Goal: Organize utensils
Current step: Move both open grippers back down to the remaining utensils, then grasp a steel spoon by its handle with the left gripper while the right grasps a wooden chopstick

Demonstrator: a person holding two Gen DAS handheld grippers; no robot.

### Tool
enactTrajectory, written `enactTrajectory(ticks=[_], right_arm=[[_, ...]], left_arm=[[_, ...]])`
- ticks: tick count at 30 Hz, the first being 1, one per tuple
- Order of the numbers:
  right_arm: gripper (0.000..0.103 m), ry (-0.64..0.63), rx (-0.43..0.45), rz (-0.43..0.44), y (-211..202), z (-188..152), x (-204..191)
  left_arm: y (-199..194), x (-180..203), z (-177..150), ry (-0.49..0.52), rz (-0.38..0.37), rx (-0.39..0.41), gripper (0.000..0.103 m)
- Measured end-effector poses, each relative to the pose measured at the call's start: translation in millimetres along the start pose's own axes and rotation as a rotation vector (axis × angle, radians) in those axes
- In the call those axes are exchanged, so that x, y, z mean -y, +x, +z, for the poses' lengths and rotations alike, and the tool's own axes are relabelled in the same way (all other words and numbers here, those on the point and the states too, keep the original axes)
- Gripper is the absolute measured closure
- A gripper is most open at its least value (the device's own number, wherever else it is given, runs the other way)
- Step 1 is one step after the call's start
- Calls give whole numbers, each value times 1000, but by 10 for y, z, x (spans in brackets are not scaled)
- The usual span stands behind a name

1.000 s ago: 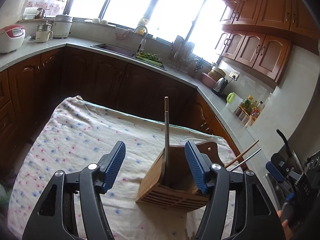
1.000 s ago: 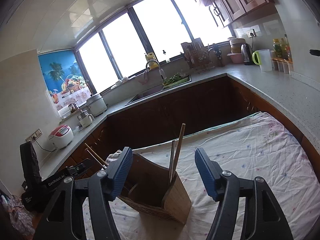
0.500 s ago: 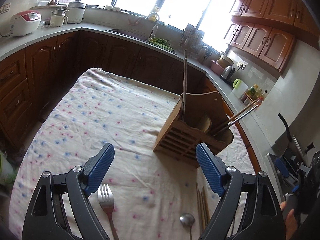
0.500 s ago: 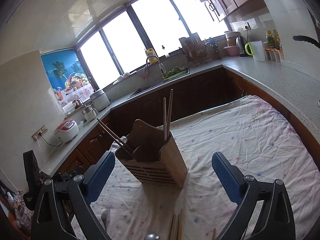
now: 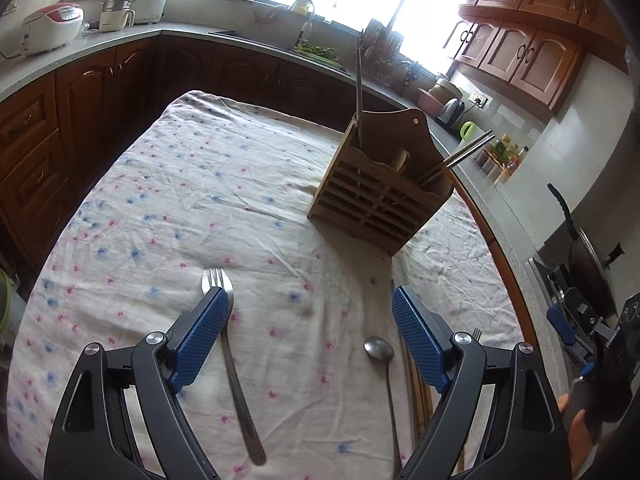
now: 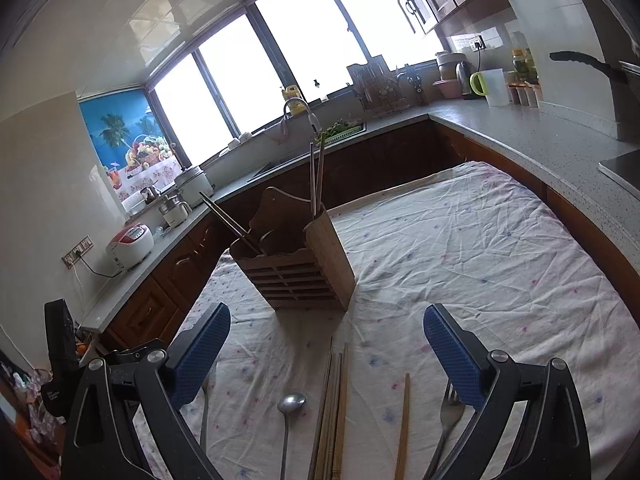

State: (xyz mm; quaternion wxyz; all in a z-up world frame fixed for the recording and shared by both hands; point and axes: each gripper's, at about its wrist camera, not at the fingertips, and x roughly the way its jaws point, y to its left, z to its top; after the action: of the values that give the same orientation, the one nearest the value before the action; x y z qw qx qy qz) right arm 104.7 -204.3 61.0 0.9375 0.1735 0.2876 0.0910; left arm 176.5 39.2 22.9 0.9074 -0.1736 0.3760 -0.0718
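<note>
A wooden utensil holder point(image 5: 380, 196) point(image 6: 298, 268) stands on the cloth-covered table with chopsticks point(image 6: 316, 176) point(image 5: 460, 160) in its compartments. On the cloth near me lie a fork point(image 5: 236, 368), a spoon point(image 5: 382, 360) point(image 6: 289, 412), a bundle of chopsticks point(image 6: 334, 408), one single chopstick point(image 6: 403, 424) and a second fork point(image 6: 450, 416). My left gripper point(image 5: 310, 336) is open and empty above the fork and spoon. My right gripper point(image 6: 326, 354) is open and empty above the chopsticks.
The table carries a floral cloth point(image 5: 192, 208) point(image 6: 480, 240). Kitchen counters point(image 5: 100, 40) point(image 6: 540, 140) with dark wood cabinets surround it, holding a rice cooker point(image 5: 48, 28), a sink point(image 6: 300, 152) and a kettle point(image 6: 464, 74).
Both grippers have pulled back from the utensil holder and tilted down, so the loose utensils on the cloth came into view. Both stayed open.
</note>
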Motion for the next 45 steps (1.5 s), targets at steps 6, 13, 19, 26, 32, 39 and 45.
enactTrajectory(ticks=[6,13,19,26,32,39,45], right_arm=[[4,24,-35,-15,-12,-195,78],[5,24,-59,-15,-7,-333,119],[5,29,-65,-14,-11,-361,158],[7,20,-77,-27,26,-366,192],[29,23,-112,-38,128,-361,240],[45,21,-163,-39,343,-372,254],[69,-11,-271,-33,779,-426,178]], left_arm=[[43,63,-267,8,-19,-45,17],[129,183,-459,25,-30,-99,17],[279,377,-541,71,-43,-147,18],[633,661,-673,157,-52,-241,46],[923,804,-747,207,-46,-306,71],[1028,817,-744,282,-31,-304,94],[1026,586,-611,268,-19,-307,95]])
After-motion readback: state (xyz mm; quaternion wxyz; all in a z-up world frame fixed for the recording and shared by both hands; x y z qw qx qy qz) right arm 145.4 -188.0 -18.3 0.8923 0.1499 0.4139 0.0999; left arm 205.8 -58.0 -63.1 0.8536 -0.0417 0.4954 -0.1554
